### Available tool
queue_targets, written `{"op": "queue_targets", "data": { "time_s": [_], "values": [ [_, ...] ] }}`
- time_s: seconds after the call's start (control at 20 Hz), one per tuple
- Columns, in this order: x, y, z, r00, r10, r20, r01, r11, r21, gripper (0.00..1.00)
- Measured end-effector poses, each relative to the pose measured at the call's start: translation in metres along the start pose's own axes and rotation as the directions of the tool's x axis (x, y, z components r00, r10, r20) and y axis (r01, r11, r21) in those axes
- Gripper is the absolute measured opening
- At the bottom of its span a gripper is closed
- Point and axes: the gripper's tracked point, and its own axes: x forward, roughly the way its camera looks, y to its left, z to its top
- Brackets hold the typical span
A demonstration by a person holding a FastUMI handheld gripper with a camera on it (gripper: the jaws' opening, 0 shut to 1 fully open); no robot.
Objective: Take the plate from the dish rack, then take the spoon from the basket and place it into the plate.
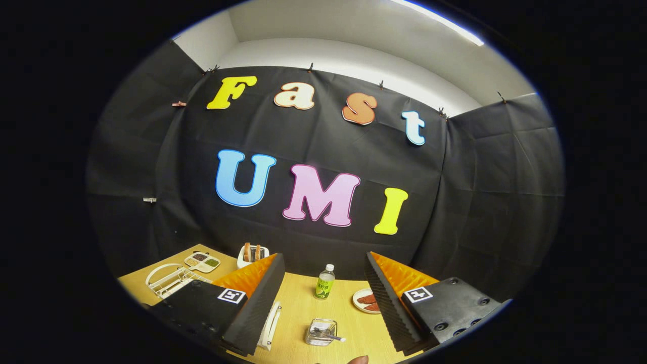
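**Table contents with the fingers spread and empty**

Lower left of the frame: a white wire dish rack (169,281) stood on the wooden table (298,313), at its near left corner. No plate could be made out in it from this angle. Just beyond the rack lay a white divided tray (202,262) with dark and green fillings in its compartments. To the right of that tray, against the black cloth wall, stood a small white holder (251,254) with brown upright pieces in it; what they were could not be told.

Lower centre: the gripper (323,303) hung above the table with its fingers wide apart and nothing between them. The left finger (255,308) partly covered a white object (269,324) lying flat on the table; it may have been the plate, but that could not be told. Between the fingers, close to the bottom of the frame, stood a small clear basket (321,332) holding the spoon (328,334), whose handle stuck out to the right. Beyond the basket, further up the frame, a clear bottle (325,282) with a green label and white cap stood upright.

Lower right: a small white dish (366,300) with reddish contents sat beside the right finger (386,303), partly hidden by it.

Bottom edge: a fingertip (358,360) of a person showed below the basket.
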Motion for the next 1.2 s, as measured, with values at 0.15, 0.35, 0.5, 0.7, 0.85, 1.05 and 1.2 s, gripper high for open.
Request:
{"op": "queue_targets", "data": {
  "time_s": [0.15, 0.35, 0.5, 0.7, 0.85, 1.05, 1.2],
  "values": [
    [0.005, 0.009, 0.0, 1.0, 0.03, -0.008, -0.03, 0.999, 0.016, 0.97],
    [0.007, 0.015, 0.002, 0.999, 0.044, -0.007, -0.044, 0.999, 0.017, 0.97],
    [0.007, 0.022, 0.002, 0.998, 0.058, -0.012, -0.058, 0.998, 0.023, 0.97],
    [0.007, 0.034, 0.002, 0.997, 0.079, -0.022, -0.078, 0.997, 0.021, 0.97],
    [0.014, 0.059, -0.012, 0.985, 0.143, -0.096, -0.135, 0.987, 0.082, 0.97],
    [0.031, 0.105, -0.053, 0.925, 0.249, -0.287, -0.209, 0.964, 0.162, 0.98],
    [0.045, 0.138, -0.096, 0.838, 0.284, -0.465, -0.195, 0.953, 0.231, 0.98]
  ]
}}
